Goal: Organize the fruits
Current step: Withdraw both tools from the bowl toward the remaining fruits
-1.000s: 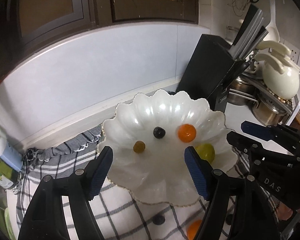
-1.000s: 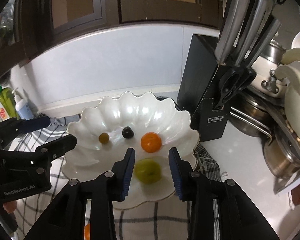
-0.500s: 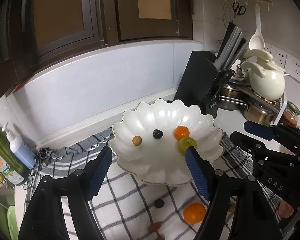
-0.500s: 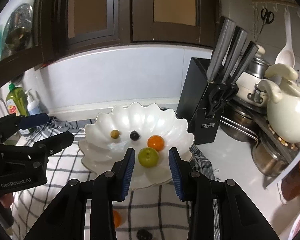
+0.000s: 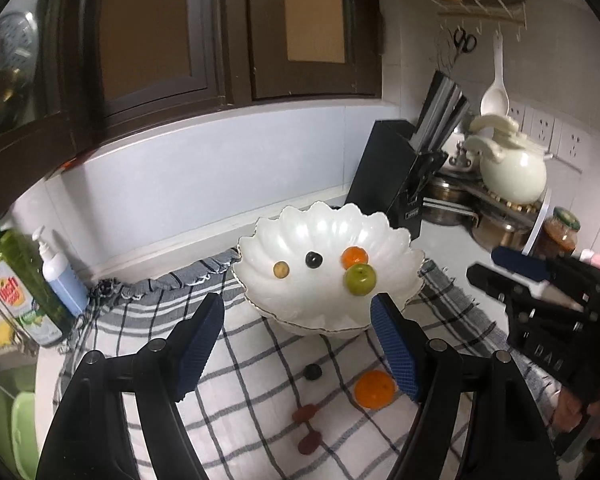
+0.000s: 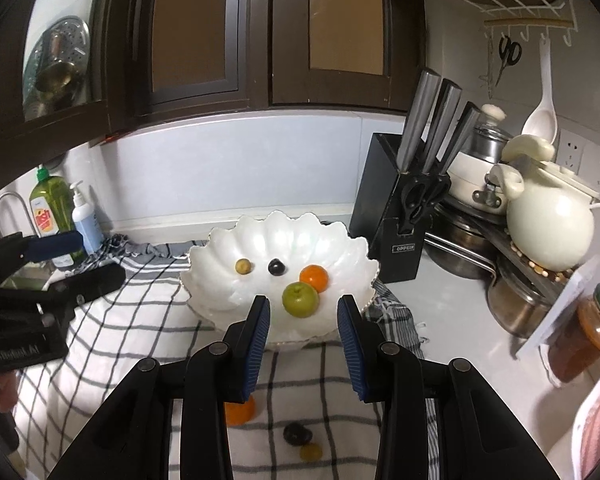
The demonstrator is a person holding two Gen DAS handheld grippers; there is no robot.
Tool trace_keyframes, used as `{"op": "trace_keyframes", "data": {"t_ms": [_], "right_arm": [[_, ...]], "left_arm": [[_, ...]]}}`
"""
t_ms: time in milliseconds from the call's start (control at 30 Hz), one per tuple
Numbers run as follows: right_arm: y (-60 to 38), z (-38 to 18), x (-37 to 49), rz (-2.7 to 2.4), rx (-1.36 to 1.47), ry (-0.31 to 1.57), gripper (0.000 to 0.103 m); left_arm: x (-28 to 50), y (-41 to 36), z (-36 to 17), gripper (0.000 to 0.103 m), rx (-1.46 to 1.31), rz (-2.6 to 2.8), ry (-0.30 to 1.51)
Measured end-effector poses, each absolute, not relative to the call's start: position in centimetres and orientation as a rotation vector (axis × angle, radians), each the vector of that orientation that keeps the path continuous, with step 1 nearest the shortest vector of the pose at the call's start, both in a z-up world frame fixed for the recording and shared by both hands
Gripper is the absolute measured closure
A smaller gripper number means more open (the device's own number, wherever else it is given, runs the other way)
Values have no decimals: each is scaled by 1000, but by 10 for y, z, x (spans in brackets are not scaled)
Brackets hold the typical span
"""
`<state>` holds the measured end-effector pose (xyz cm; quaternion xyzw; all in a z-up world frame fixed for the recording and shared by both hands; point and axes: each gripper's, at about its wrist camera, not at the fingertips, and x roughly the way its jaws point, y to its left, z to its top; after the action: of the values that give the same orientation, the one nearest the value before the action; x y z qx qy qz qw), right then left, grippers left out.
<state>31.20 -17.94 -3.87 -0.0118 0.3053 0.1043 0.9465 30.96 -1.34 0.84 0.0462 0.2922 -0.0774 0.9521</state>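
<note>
My right gripper [image 6: 303,334] has let go of the green fruit [image 6: 300,299] and backed away, jaws slightly apart and empty. The fruit now lies in the white bowl [image 6: 340,248], touching an orange [image 6: 314,278]. My left gripper [image 5: 296,338] is wide open, also empty. An orange [image 5: 374,389] and small dark fruits remain on the checked cloth [image 5: 260,360], so I judge more sorting is left.

Both wrist views look down-forward, near counter; share scalloped bowl [image 5: 328,236] [image 6: 280,236], knife block [image 5: 392,168] [image 6: 384,200].
</note>
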Motion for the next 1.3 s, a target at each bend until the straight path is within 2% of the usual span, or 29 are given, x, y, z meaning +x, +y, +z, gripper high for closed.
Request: {"op": "trace_keyframes", "data": {"t_ms": [467, 1300], "right_arm": [[-175, -46, 268, 225, -78, 602, 67], [-175, -97, 235, 176, -91, 659, 67]], "left_arm": [[268, -12, 1, 29, 128, -121, 554], [233, -3, -66, 36, 154, -54, 591]]}}
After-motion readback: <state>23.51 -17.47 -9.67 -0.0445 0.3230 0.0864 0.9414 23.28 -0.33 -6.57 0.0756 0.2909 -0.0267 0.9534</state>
